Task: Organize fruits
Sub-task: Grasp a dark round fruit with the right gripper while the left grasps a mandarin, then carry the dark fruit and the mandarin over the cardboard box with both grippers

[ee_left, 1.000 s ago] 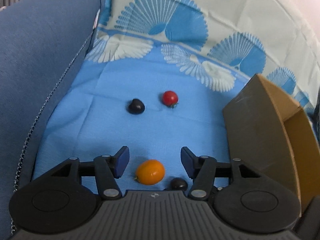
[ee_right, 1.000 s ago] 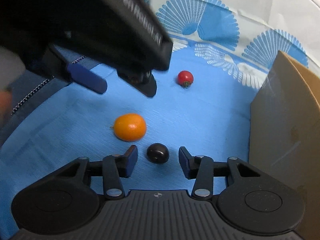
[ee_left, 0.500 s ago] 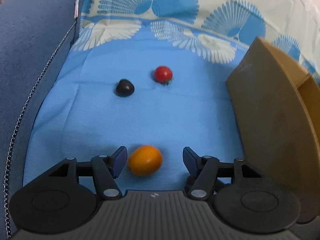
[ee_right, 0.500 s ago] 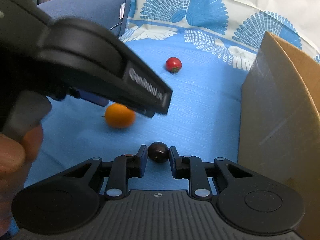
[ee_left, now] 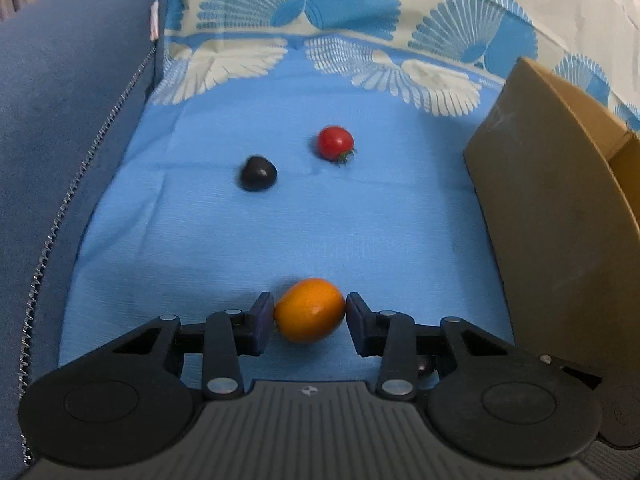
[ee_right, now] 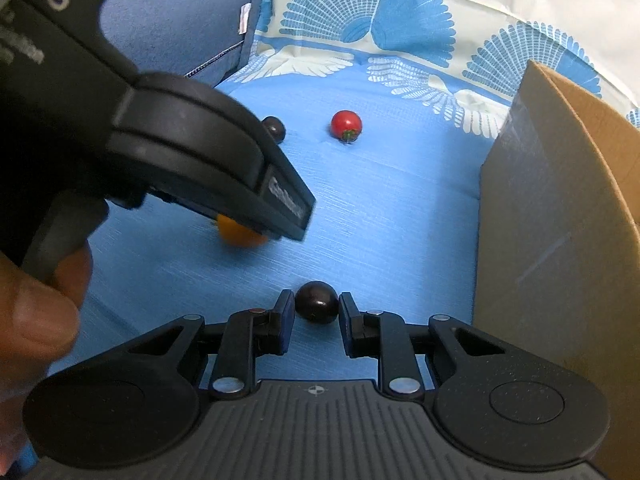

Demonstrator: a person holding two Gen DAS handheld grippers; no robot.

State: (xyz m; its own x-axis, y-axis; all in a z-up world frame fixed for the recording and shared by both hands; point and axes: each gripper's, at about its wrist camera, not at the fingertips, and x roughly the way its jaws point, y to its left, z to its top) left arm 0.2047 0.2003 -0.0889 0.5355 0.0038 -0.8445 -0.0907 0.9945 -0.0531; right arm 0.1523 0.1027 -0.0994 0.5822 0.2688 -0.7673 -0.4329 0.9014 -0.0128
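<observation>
Closing on fruit, both claws are low over a blue cloth point(ee_left: 360, 220), and a cardboard box point(ee_left: 560, 240) stands at the cloth's right edge as the landmark here. The left claw point(ee_left: 310, 322) has just been closing: a second ago its jaws stood wide with the orange fruit point(ee_left: 310, 310) loose between them, and now the pads touch the fruit on both sides, so it grips the fruit. The fruit looks small, oval and glossy, with a smooth skin, and it appears to rest on the cloth, well left of the box's near corner. The right claw point(ee_right: 316, 314) was open around a dark round fruit point(ee_right: 317, 302) a second ago; now it is clamped on it, the pads pressed to its sides. That fruit is near-black, shiny and small, and sits nearer the box than the orange one, just off its near wall.

With both fruits pinched, the picking-up part of this step looks done for these two, and a lift toward the box seems the likely next move.

Two pieces are untouched farther up the cloth: a red cherry tomato point(ee_left: 335, 142) with a green stem, and another dark fruit point(ee_left: 258, 173) to its left, farther from the box. A person's hand point(ee_right: 36, 308) holds the left claw's handle.
</observation>
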